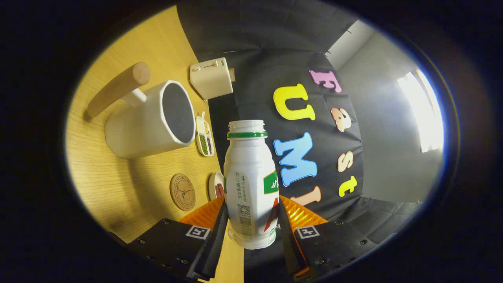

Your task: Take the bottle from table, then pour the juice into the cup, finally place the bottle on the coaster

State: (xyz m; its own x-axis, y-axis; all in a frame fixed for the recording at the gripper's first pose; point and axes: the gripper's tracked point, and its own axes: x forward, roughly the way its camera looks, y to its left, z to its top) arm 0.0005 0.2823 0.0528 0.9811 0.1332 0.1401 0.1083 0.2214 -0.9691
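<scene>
Tool [251, 230] clenched low on uncapped bottle [250, 177], leaving neck free, rolled toward cup [151, 122] mouth to pour; coaster [182, 192] waits nearby on bench [118, 177].

— Where's the bottle [250, 184]?
— Clamped between the tongs [251, 228], clear of the desk [118, 181].
— And the cup [151, 122]?
— On the desk, beyond the coaster [182, 192], left of the bottle.
</scene>
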